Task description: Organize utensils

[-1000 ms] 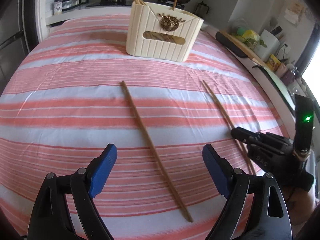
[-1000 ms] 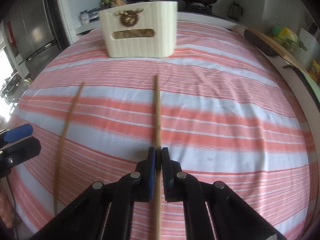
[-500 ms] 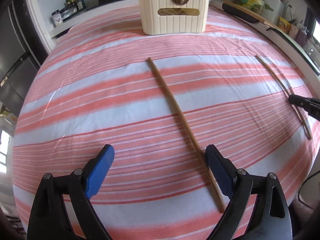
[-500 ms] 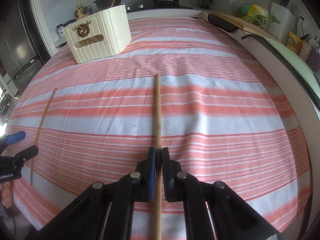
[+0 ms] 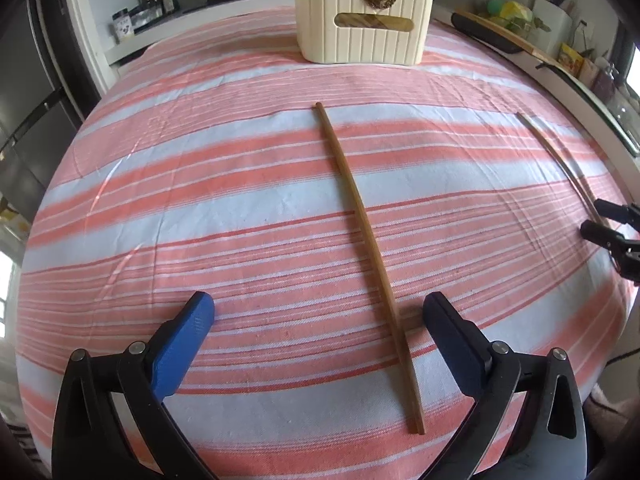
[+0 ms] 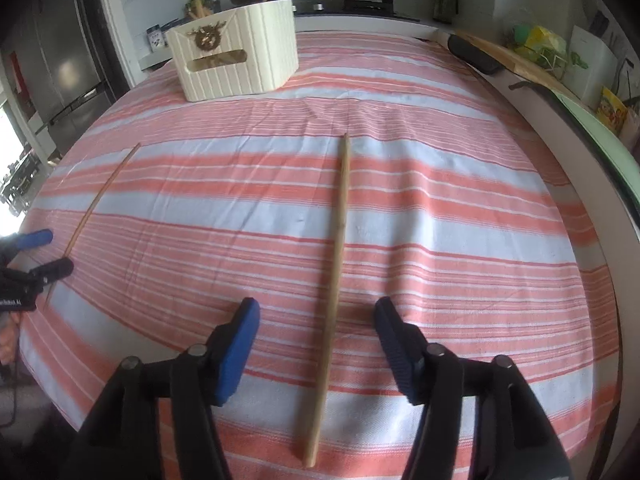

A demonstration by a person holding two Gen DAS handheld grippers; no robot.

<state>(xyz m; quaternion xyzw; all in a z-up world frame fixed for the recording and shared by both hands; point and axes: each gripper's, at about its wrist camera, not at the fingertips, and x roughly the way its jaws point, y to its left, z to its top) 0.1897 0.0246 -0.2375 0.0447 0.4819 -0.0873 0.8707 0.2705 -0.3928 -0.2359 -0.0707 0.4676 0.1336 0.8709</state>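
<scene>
The right gripper (image 6: 316,320) was pinched on its chopstick half a second ago; now its blue fingers stand wide apart and the stick lies loose on the striped cloth (image 6: 460,216).

Left wrist view: the left gripper (image 5: 320,312) is open too and holds nothing. A dark chopstick (image 5: 362,216) lies in the middle of the tabletop, its near end between the fingers, closer to the right one. The cream holder box (image 5: 362,20) stands at the far edge.

Right wrist view: a lighter chopstick (image 6: 334,256) lies between the open fingers and points to the far edge. The box is at the far left.

I think picking up comes next. To do it well, put the stick in the middle of the fingers, go down low to the cloth, squeeze near the end, then lift it level.
</scene>
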